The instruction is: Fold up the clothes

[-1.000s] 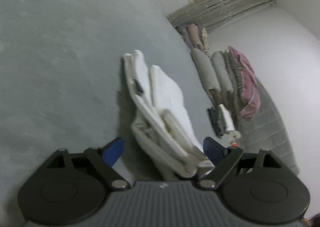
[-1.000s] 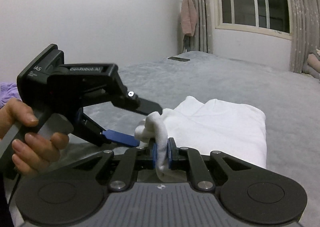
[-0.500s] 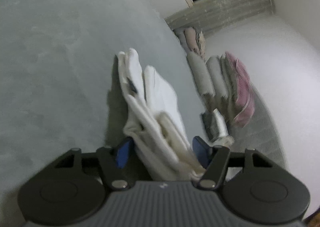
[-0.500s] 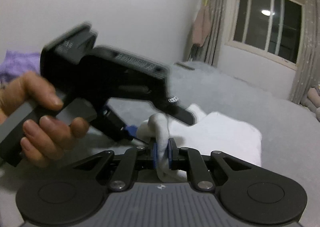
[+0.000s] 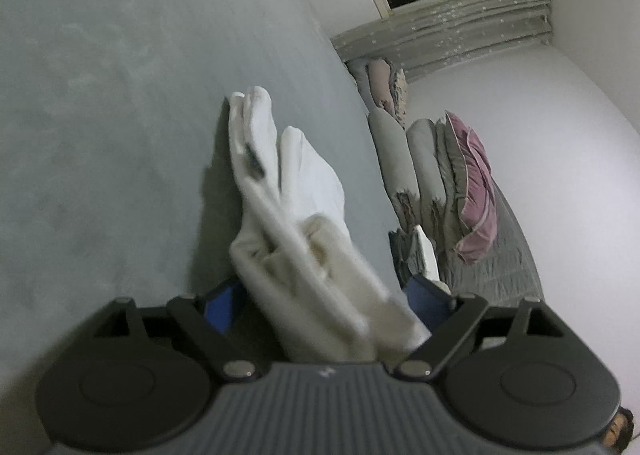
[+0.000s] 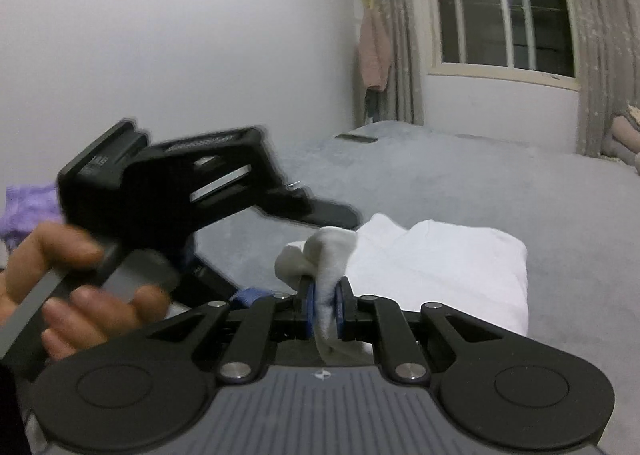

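Right wrist view: white garment (image 6: pixel 436 267) on bed (image 6: pixel 520 191), edge pinched by right tool (image 6: pixel 324 305); left tool (image 5: pixel 320 299) spread around bunched cloth, to be closed next.

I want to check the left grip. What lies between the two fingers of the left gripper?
In the left wrist view, the white garment passes between the blue fingers of the left gripper, which stand wide apart.

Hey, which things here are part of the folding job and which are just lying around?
Job: white garment; right tongs clamped on its edge; left tongs open around it.
Lying around: pillows; purple cloth; pink garment by the curtain.
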`<action>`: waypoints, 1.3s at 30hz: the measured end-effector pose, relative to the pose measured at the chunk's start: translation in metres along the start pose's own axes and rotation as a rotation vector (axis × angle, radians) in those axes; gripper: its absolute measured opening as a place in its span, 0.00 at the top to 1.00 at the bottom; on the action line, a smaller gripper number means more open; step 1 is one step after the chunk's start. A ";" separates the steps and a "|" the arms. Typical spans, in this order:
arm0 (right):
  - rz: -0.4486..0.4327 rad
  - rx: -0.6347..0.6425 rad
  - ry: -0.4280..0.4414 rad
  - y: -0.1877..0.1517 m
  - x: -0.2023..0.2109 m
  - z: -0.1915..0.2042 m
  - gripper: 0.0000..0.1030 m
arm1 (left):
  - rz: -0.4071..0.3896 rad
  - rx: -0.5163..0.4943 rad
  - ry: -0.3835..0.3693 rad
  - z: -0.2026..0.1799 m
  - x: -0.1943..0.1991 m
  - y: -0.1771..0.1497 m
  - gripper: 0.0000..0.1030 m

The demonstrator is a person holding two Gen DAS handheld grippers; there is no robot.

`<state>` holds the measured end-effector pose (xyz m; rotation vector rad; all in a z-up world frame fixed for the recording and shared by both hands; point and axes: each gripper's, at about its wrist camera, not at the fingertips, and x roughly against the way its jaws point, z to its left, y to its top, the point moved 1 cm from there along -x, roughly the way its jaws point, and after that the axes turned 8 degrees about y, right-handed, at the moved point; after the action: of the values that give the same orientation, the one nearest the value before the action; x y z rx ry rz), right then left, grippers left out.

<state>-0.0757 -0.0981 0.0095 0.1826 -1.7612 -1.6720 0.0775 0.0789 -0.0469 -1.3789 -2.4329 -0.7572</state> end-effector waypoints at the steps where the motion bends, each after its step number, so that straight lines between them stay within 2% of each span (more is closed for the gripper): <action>1: 0.015 0.027 -0.002 -0.002 -0.003 0.004 0.89 | -0.004 -0.009 0.010 -0.001 -0.001 -0.001 0.17; 3: 0.053 0.112 -0.015 -0.007 -0.008 0.015 0.89 | -0.012 -0.056 0.043 -0.006 -0.004 -0.002 0.22; 6: 0.081 0.170 -0.022 -0.012 -0.011 0.024 0.89 | -0.024 -0.126 0.092 -0.013 -0.008 -0.004 0.50; 10: 0.101 0.115 0.044 -0.010 -0.004 0.017 0.84 | -0.039 -0.218 0.157 -0.024 -0.013 -0.007 0.61; 14: 0.127 0.071 0.149 -0.004 0.014 0.008 0.79 | -0.054 -0.309 0.221 -0.034 -0.018 -0.010 0.63; 17: 0.094 -0.047 0.179 0.004 0.033 -0.017 0.74 | -0.069 -0.350 0.245 -0.042 -0.018 -0.013 0.63; 19: 0.057 -0.184 0.149 0.009 0.044 -0.050 0.68 | -0.074 -0.364 0.253 -0.049 -0.016 -0.014 0.64; 20: 0.047 -0.236 0.113 0.010 0.049 -0.063 0.61 | -0.073 -0.362 0.249 -0.049 -0.014 -0.015 0.64; 23: 0.047 -0.366 -0.020 0.002 0.059 -0.101 0.52 | -0.069 -0.351 0.235 -0.047 -0.006 -0.018 0.68; 25: 0.061 -0.482 -0.041 -0.009 0.059 -0.124 0.49 | -0.059 -0.324 0.214 -0.031 0.009 -0.019 0.70; 28: 0.041 -0.700 0.058 -0.023 0.055 -0.147 0.46 | -0.056 -0.314 0.209 -0.028 0.009 -0.018 0.71; 31: 0.048 -0.792 0.145 -0.029 0.046 -0.147 0.45 | -0.053 -0.304 0.203 -0.024 0.009 -0.017 0.71; 34: 0.072 -0.811 0.160 -0.034 0.041 -0.153 0.44 | -0.051 -0.296 0.199 -0.021 0.009 -0.017 0.71; 39: 0.059 -0.829 0.159 -0.042 0.032 -0.146 0.42 | -0.054 -0.310 0.212 -0.023 0.005 -0.020 0.71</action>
<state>-0.0325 -0.2430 -0.0274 -0.1126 -0.8411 -2.1235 0.0570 0.0613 -0.0315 -1.2595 -2.2639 -1.2689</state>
